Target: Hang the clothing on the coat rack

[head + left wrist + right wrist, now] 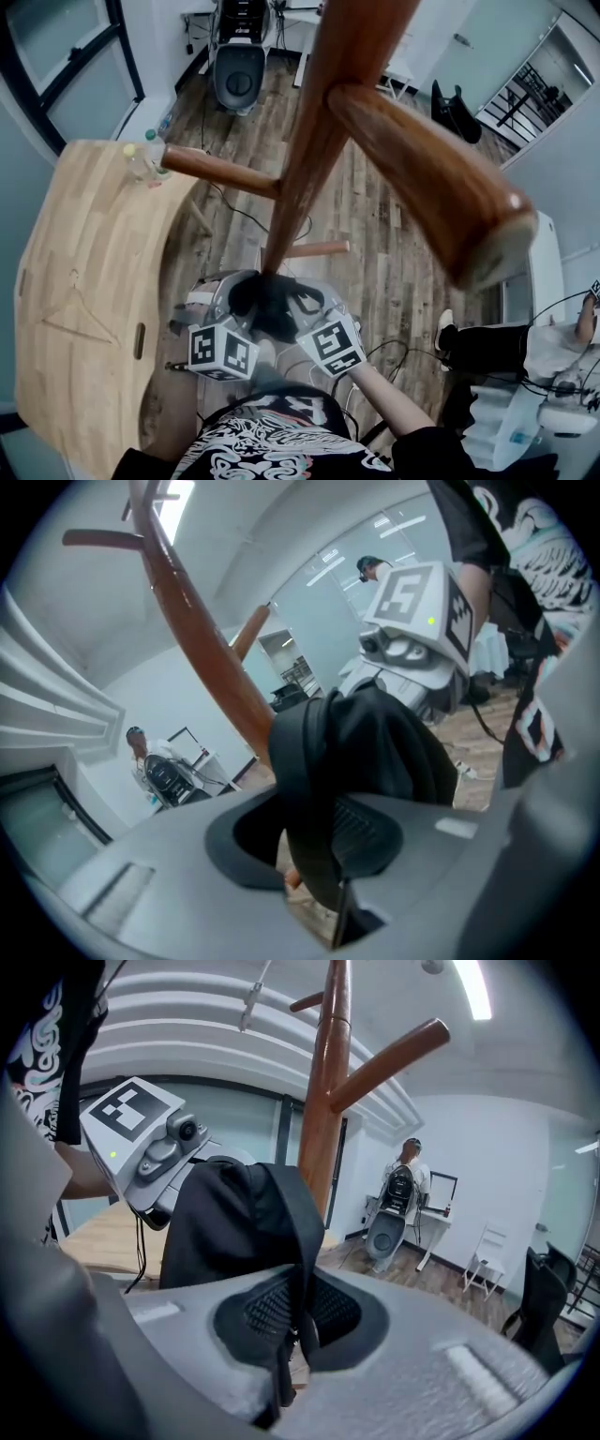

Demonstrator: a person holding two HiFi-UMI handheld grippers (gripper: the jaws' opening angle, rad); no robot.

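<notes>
Well, the black garment [272,309] is bunched up in the air between the two grippers, low down and close beside the wooden post of the coat rack [319,131], on none of its pegs. The left gripper [319,864] has its jaws nearly together, nipping a fold of the dark cloth. The right gripper [298,1330] pinches another fold tight between its pads. They sit side by side. Off to the left, a wooden table [56,234] carries a clothes hanger [80,314] mid-top and a bottle [145,159] at its far corner.
</notes>
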